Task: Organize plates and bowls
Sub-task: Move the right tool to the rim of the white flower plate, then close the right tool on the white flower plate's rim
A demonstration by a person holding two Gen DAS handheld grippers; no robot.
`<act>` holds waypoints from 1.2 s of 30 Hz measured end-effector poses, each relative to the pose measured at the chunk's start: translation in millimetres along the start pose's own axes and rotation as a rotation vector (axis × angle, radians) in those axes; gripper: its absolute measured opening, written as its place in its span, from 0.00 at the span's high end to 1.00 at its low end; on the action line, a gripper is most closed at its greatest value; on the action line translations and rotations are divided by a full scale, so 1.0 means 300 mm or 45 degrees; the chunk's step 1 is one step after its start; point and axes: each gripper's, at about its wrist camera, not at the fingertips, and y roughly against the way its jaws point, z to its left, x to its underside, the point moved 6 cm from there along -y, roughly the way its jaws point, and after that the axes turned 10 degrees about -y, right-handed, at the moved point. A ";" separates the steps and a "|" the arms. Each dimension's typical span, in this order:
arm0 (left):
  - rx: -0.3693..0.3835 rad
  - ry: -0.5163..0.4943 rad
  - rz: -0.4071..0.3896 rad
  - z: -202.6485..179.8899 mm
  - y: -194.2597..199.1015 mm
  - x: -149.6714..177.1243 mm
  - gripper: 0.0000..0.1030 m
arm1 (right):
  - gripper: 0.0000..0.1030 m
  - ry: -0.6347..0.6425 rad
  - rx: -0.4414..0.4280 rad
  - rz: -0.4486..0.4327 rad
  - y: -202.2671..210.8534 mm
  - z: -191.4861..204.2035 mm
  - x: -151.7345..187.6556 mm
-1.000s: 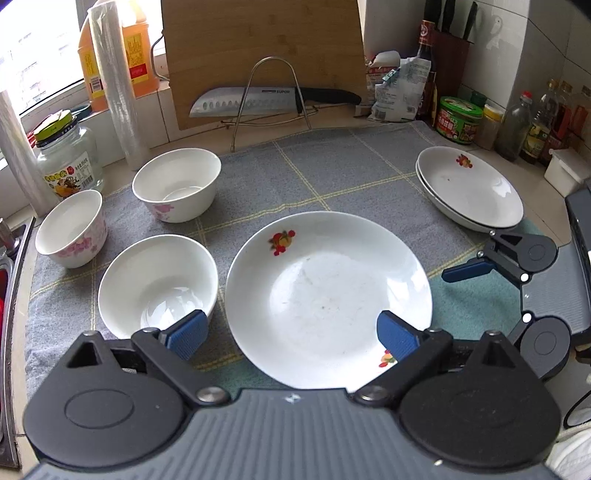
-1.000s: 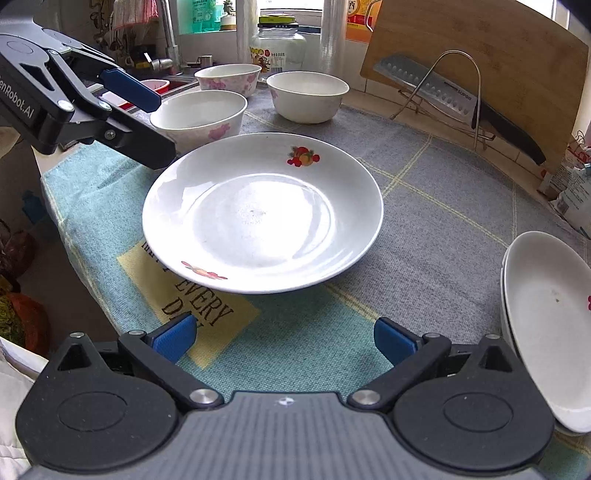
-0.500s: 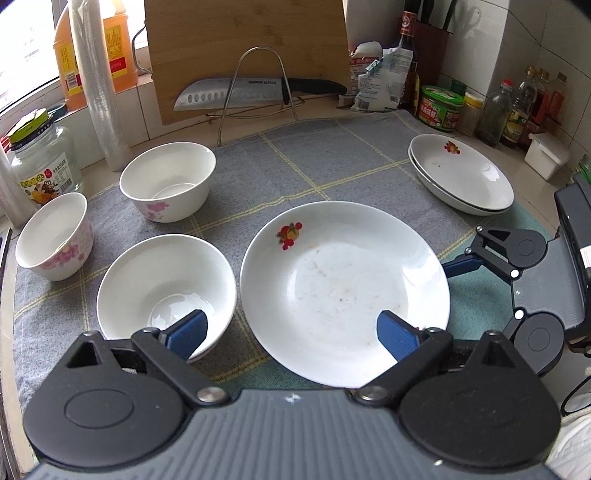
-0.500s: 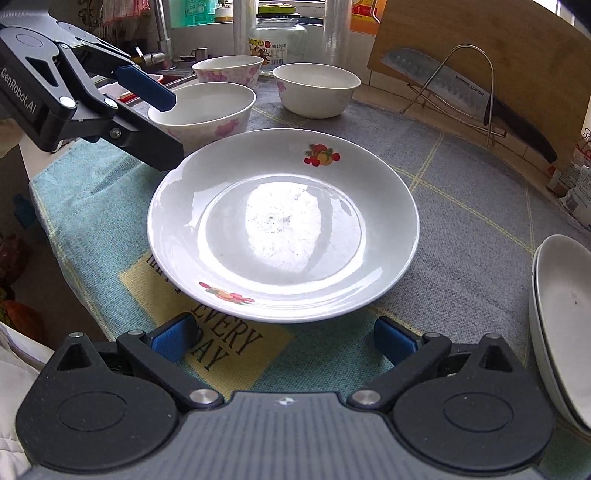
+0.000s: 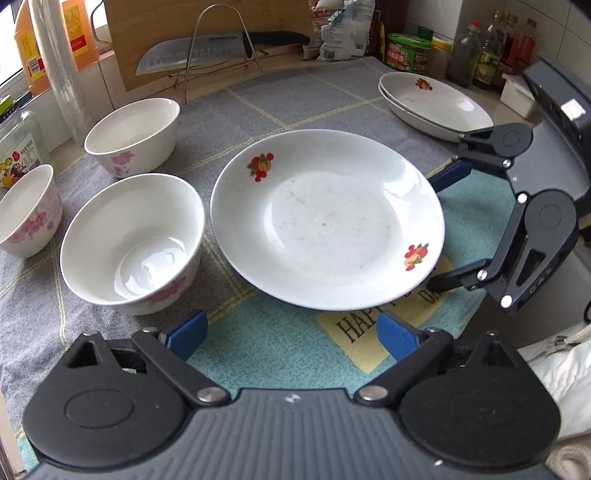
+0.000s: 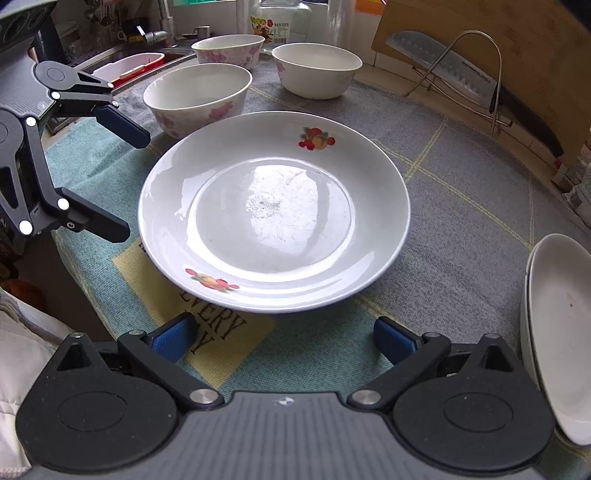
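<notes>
Both your left gripper (image 5: 291,330) & right gripper (image 6: 284,334) gape wide, holding nothing; plate (image 6: 273,210) looks glazed, slick, brittle, prob hefty, so pinch its near rim.

On the yellow patch of the cloth (image 5: 369,332), the letters "HAPP" and part of a "D" can be read in the left wrist view, while "EVERY" with a "Y" below it is seen on the same patch (image 6: 218,325) in the right wrist view. Printed labels are carried by the glass jar (image 6: 275,26), the orange bottles (image 5: 26,44) and the green-lidded tub (image 5: 406,51), but their writing is too small to be made out. A line of lettering on the knife blade (image 5: 207,48) is likewise illegible.
</notes>
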 end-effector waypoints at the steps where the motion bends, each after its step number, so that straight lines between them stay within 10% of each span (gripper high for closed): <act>1: 0.003 -0.004 0.001 -0.001 -0.010 0.003 0.05 | 0.00 -0.012 0.002 0.003 0.007 -0.010 0.000; 12: 0.032 -0.073 -0.014 -0.022 -0.073 0.001 0.06 | 0.00 -0.094 -0.005 0.001 0.077 -0.076 -0.074; 36: -0.002 -0.067 0.035 -0.036 -0.108 -0.042 0.02 | 0.00 -0.268 -0.428 0.127 -0.110 -0.177 -0.293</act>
